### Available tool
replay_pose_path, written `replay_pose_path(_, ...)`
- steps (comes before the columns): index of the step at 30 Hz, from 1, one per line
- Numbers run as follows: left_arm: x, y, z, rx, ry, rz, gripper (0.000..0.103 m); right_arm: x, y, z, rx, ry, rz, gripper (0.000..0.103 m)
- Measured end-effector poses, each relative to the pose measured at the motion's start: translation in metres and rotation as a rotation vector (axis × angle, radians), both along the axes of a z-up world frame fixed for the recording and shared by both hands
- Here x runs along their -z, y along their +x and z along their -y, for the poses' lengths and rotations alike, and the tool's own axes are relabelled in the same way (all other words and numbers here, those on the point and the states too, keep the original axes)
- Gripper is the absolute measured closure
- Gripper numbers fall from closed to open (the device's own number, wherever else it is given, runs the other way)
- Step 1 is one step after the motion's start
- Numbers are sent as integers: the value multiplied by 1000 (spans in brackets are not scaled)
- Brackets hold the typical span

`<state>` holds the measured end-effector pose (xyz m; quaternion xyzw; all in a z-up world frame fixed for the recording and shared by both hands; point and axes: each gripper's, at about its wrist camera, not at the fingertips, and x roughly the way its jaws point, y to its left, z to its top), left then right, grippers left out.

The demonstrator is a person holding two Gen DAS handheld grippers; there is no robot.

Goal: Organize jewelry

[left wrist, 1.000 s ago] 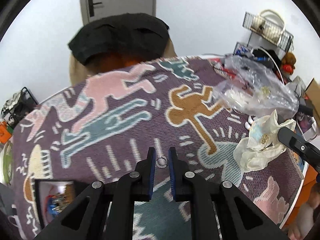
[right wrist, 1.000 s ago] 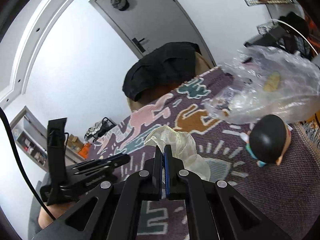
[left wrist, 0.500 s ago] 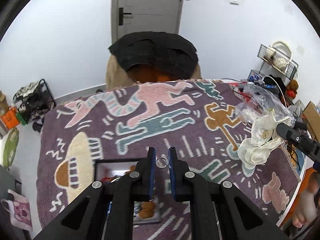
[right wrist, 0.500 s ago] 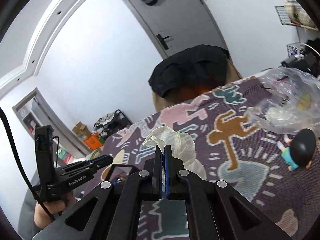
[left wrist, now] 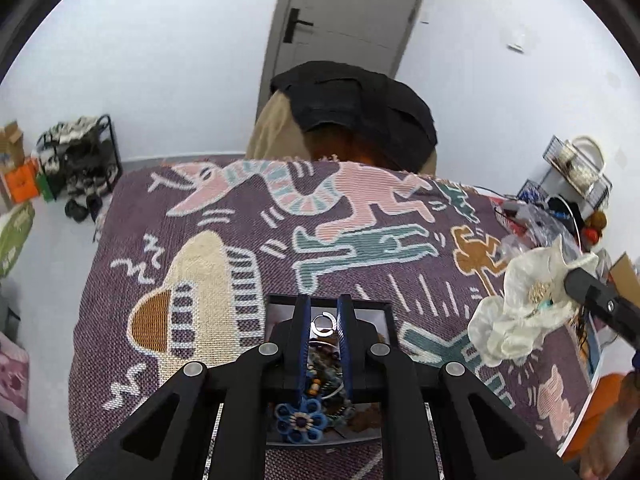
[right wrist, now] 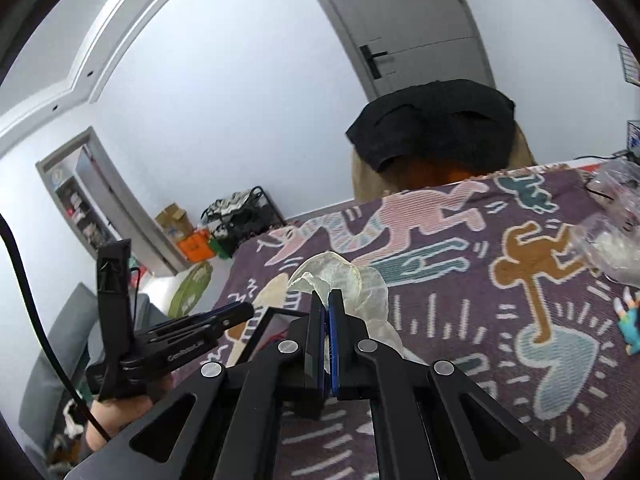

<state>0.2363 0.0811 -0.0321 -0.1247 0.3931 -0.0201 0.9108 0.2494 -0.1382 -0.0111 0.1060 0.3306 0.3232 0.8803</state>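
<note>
My left gripper is shut on a small silver ring and holds it above an open black jewelry box full of beads and a blue flower piece. My right gripper is shut on a sheer cream pouch and holds it above the patterned cloth. The pouch, with gold jewelry inside, also shows in the left wrist view, to the right of the box. The left gripper and the box corner show in the right wrist view.
The table is covered by a purple cloth with cartoon figures. A clear plastic bag and a small figurine lie at the right. A chair draped in black stands behind the table. The table's right edge is near.
My left gripper has drawn back and left with the ring, so the jewelry box now lies right under its fingers. My right gripper has followed leftward with the pouch.
</note>
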Motion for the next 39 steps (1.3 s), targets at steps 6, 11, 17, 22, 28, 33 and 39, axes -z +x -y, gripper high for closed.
replay_pose_path(6, 12, -3, -23, 14, -81, -24, 88, -4, 0, -39, -45, -47, 15, 100)
replay_pose_path(11, 14, -21, -47, -16, -90, -13, 87, -7, 0, -68, -79, -71, 21, 100)
replay_pose_path(17, 9, -47, -74, -80, -97, 35, 18, -6, 2, -100, -111, -101, 24, 100)
replay_pose_path(22, 2, -65, -88, -114, -93, 74, 11, 2, 4, -121, -127, -134, 9, 100)
replay_pose_path(28, -1, -85, -93, -137, -76, 114, 8, 22, 8, -133, -149, -206, -69, 43)
replay_pose_path(33, -4, -94, -97, -152, -85, 152, 0, 22, 4, -120, -124, -198, -59, 35)
replay_pose_path(39, -12, -101, -94, -166, -92, 191, 0, 17, -1, -92, -84, -172, -68, 35)
